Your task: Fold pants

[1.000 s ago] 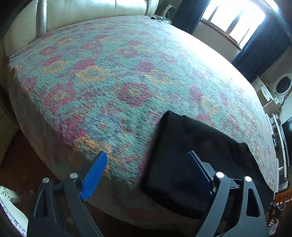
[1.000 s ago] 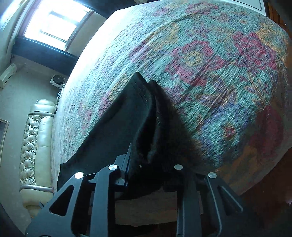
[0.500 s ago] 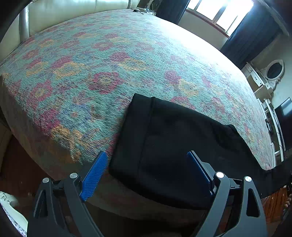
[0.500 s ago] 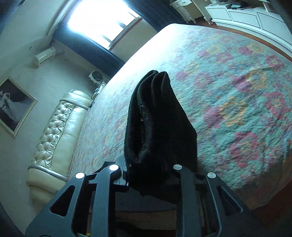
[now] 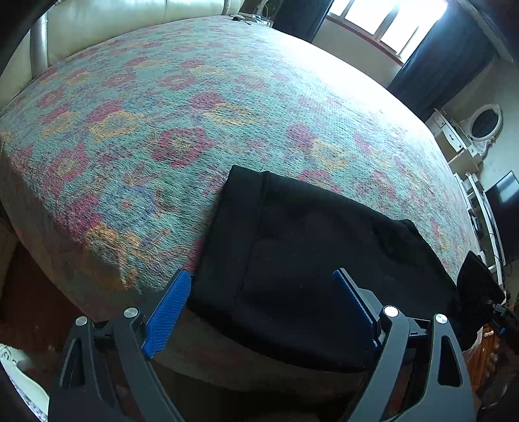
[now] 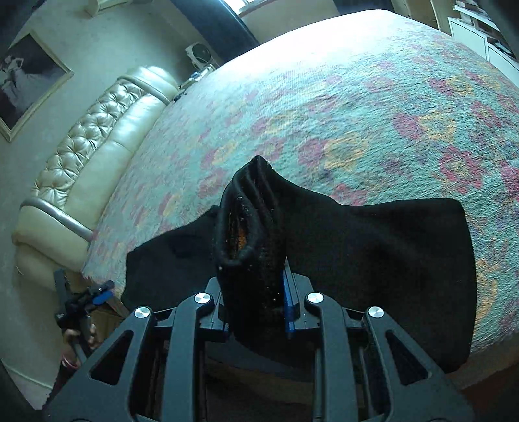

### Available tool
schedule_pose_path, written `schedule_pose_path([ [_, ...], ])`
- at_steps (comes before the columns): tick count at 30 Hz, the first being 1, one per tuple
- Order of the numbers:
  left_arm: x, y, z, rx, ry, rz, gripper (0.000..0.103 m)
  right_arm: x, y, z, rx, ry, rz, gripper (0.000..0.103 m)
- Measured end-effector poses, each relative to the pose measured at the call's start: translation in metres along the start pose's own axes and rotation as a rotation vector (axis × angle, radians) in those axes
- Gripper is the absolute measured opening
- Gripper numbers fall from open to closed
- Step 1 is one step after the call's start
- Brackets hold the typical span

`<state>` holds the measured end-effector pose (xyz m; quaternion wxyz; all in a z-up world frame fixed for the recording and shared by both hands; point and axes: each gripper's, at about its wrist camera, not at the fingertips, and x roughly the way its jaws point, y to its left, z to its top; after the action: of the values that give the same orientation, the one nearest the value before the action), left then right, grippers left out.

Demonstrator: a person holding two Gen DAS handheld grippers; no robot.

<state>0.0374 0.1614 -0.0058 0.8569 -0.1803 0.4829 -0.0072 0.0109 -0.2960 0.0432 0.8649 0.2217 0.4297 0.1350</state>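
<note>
Black pants (image 5: 301,256) lie on the floral bedspread (image 5: 181,123) at the bed's near edge, one hemmed end toward the left. My left gripper (image 5: 262,308) is open and empty, its blue pads straddling the near edge of the pants just above the cloth. My right gripper (image 6: 254,292) is shut on the other end of the pants (image 6: 249,233), which stands bunched up between the fingers, lifted off the bed. The rest of the cloth (image 6: 389,259) drapes across the bedspread (image 6: 356,97). The right gripper also shows far right in the left wrist view (image 5: 480,289).
A cream tufted headboard (image 6: 97,146) runs along the bed's far side. A white dresser with a round mirror (image 5: 467,136) and a dark screen (image 5: 504,207) stand to the right. Bright windows (image 5: 389,19) with dark curtains sit behind. The floor drops off below the bed edge (image 5: 39,292).
My right gripper has lifted its end of the pants and swung it over the bed, so the cloth now drapes beside it. My left gripper stayed open and shifted slightly over the pants.
</note>
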Motion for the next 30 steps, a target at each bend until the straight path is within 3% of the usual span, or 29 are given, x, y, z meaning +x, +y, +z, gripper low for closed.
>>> schedule_pose_path([
  [2,0.000,0.001,0.000,-0.002,0.001,0.000,0.087,0.027,0.010,-0.011,-0.040,0.038,-0.070,0.022],
  [7,0.002,0.002,0.000,-0.006,0.010,-0.005,0.087,0.071,0.025,-0.034,-0.089,0.106,-0.143,0.023],
  [10,0.002,0.001,0.000,-0.002,0.012,-0.004,0.087,0.084,0.029,-0.043,-0.094,0.123,-0.155,0.031],
  [13,0.003,0.001,-0.001,0.000,0.016,-0.001,0.087,0.088,0.035,-0.050,-0.107,0.124,-0.132,0.047],
  [14,0.004,0.001,0.000,0.000,0.018,-0.001,0.087,0.087,0.039,-0.052,-0.110,0.124,-0.115,0.053],
  [18,0.005,0.000,-0.001,0.002,0.024,-0.002,0.087,0.090,0.056,-0.060,-0.132,0.144,-0.035,0.059],
  [20,0.006,0.000,-0.001,0.006,0.027,-0.003,0.087,0.091,0.068,-0.065,-0.157,0.143,-0.018,0.067],
  [23,0.007,-0.001,-0.002,0.012,0.032,-0.004,0.087,0.087,0.082,-0.068,-0.183,0.140,0.009,0.067],
  [27,0.007,0.000,-0.002,0.011,0.038,-0.008,0.087,0.065,0.100,-0.067,-0.191,0.165,0.178,0.067],
  [30,0.008,0.001,-0.002,0.004,0.039,-0.009,0.087,0.035,0.090,-0.051,-0.147,0.141,0.274,0.067],
])
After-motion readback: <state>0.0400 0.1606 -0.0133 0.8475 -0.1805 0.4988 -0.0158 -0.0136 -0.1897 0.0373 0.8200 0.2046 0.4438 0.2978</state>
